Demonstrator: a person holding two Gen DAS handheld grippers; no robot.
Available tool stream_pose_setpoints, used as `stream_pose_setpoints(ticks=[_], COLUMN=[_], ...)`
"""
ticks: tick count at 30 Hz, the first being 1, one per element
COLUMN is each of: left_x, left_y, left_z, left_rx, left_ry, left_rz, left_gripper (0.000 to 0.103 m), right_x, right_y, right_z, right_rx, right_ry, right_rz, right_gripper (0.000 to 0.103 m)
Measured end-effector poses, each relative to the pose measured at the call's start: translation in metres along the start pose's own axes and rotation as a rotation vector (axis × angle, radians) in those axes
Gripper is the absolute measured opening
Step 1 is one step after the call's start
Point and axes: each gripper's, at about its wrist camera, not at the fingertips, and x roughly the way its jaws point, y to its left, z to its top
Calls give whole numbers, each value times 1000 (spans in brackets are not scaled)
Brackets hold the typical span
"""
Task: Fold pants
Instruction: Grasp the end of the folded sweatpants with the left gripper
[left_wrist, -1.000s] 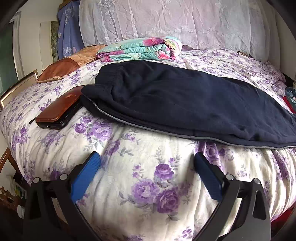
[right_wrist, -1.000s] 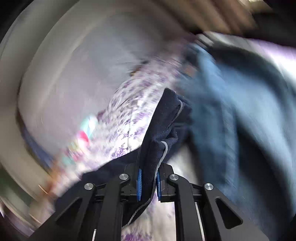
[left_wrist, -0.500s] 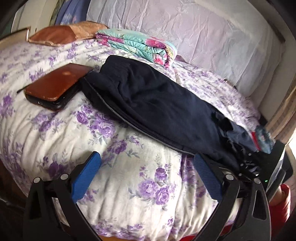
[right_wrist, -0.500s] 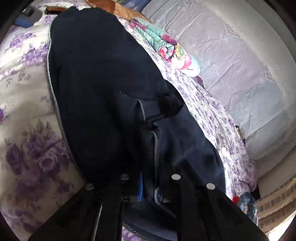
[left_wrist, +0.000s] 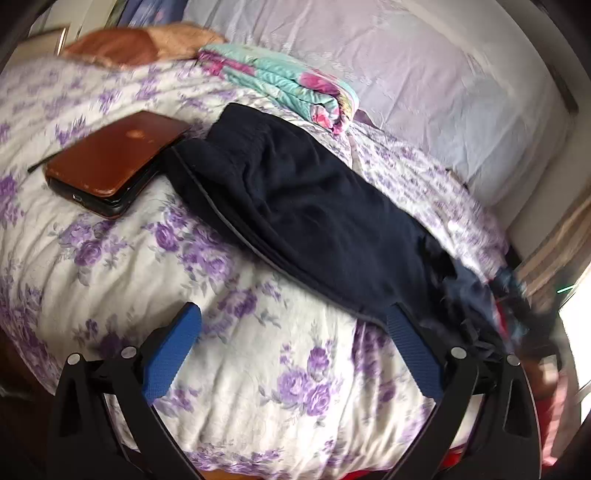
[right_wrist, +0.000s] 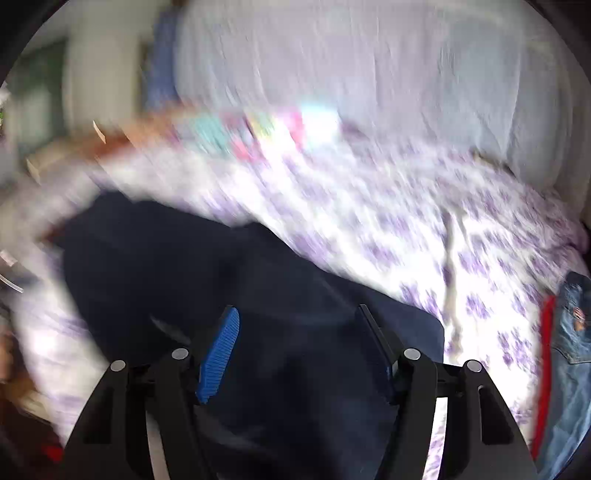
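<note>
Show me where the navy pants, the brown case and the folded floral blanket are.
navy pants (left_wrist: 314, 206), left wrist view, middle of the fabric.
brown case (left_wrist: 114, 155), left wrist view, top cover.
folded floral blanket (left_wrist: 291, 85), left wrist view, upper fold.

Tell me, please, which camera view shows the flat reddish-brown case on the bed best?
The left wrist view: the flat reddish-brown case lies sharp and whole on the purple-flowered bedspread, beside the navy pants. The right wrist view is badly motion-blurred and shows no recognisable case, only the pants and bedspread.
</note>
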Motion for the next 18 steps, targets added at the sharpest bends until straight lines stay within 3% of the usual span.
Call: stream_pose_setpoints(ticks=[1,2,5,6,8,11,14,18], left_x=[-1,-1,9,14,28,45,60,63], left_y=[5,11,31,36,44,44,39,41], left_z=[5,13,34,41,54,72,79,76], left_rx=[-28,-67,-183,-215,-276,-290,-269,-302], left_ry=[7,15,44,58,61,48,41,-34], left_rz=[-11,-23,-70,-87,-107,-43,-2,-46], left_gripper=[98,98,98,98,98,98,98,96], right_x=[28,32,22,12,-10,-21,-22,-5], right_y=[1,-6,-25,-30,-45,-69,-81,-84], right_z=[-8,-10,-7,-10,-19,-25,-32,-47], right_rx=[-11,25,119,181,266,348,365,367], right_ry=[94,45,61,20,-50,-124,-128,-96], right_rz=[8,35,147,241,322,333,281,286], right_gripper=[69,73,79,79,81,84,84,84])
